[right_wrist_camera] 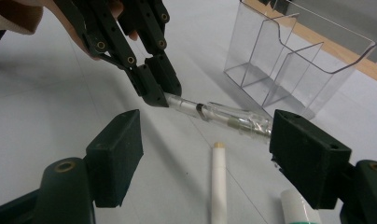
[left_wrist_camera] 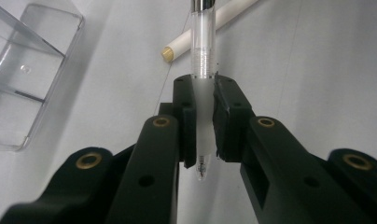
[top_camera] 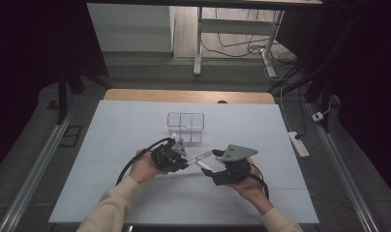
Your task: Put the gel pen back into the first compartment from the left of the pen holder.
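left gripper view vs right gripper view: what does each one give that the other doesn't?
Left gripper view alone: the pen's tip end poking out below the left gripper's pads, which are shut on the frosted grip.

Right gripper view alone: the right gripper's own jaws, wide open and not touching the pen; a white cylinder with a green band at the bottom edge; a hand behind the left gripper.

Both: the clear pen, the white stick lying on the table, the clear divided organizer, the white table surface.
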`<act>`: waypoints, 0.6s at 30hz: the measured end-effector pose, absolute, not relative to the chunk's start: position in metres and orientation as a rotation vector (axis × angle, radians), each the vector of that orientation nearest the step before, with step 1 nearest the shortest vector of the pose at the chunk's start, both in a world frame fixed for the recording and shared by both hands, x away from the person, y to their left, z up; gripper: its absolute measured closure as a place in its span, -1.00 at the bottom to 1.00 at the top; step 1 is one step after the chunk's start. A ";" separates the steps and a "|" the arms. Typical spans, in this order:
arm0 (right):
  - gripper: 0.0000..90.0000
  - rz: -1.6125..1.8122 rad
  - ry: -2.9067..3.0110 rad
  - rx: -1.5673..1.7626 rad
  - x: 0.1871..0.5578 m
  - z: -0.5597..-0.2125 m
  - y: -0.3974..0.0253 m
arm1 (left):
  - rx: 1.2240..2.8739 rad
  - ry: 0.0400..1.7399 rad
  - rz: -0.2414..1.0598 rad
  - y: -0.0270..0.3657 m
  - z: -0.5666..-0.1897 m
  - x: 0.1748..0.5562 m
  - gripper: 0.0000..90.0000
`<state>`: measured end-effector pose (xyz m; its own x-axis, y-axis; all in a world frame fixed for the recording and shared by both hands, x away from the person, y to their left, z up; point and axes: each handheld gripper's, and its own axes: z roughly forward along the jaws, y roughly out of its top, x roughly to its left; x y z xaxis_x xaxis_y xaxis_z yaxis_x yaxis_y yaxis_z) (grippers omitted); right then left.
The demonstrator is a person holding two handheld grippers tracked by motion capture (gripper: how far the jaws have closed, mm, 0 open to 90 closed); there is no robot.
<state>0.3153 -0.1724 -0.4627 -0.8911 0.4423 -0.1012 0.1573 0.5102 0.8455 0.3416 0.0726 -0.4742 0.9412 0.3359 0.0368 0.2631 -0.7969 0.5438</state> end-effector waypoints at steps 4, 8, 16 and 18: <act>-0.44 1.311 2.467 0.496 0.318 -0.464 -0.169 | 2.542 0.423 0.170 0.072 -0.475 0.342 0.77; -0.46 1.281 2.481 0.478 0.320 -0.466 -0.166 | 2.562 0.418 0.169 0.071 -0.476 0.341 0.77; -0.45 1.262 2.481 0.460 0.321 -0.465 -0.161 | 2.579 0.421 0.157 0.067 -0.480 0.341 0.77; -0.45 1.257 2.483 0.456 0.321 -0.464 -0.159 | 2.602 0.409 0.166 0.064 -0.481 0.340 0.77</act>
<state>0.3214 -0.1591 -0.4642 -0.8979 0.4182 -0.1376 0.1367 0.5619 0.8158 0.3402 0.0639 -0.4811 0.9475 0.3172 0.0414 0.2568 -0.8314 0.4928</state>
